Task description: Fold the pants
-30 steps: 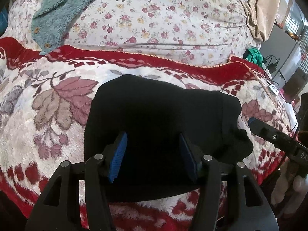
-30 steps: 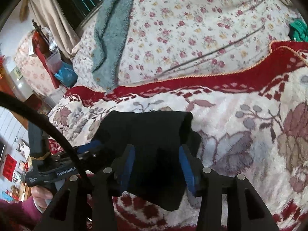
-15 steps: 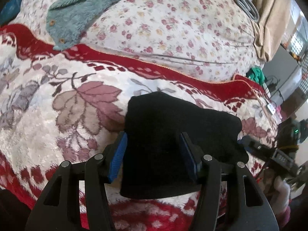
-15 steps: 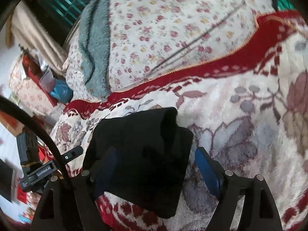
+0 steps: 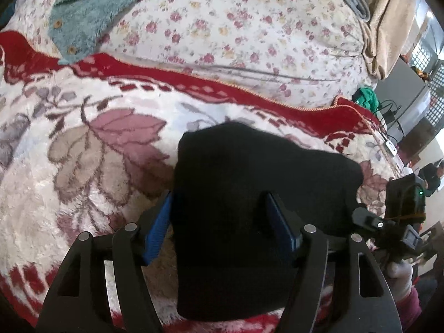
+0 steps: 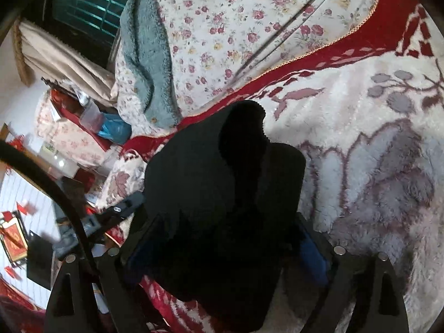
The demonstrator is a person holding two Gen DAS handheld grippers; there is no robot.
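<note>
Soft daylight, bright window glare far right, fisheye edge warping, slight blur

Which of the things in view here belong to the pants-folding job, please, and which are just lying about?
Part of the job:
- black pants, folded into a bundle
- left claw, opening
- right claw, opening

Just lying about:
- teal fleece garment
- green cloth
- beige cloth

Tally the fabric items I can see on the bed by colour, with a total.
Black: 1, folded pants
Teal: 1, fleece garment
Red and white: 1, leaf-pattern blanket
White floral: 1, quilt
Total: 4
</note>
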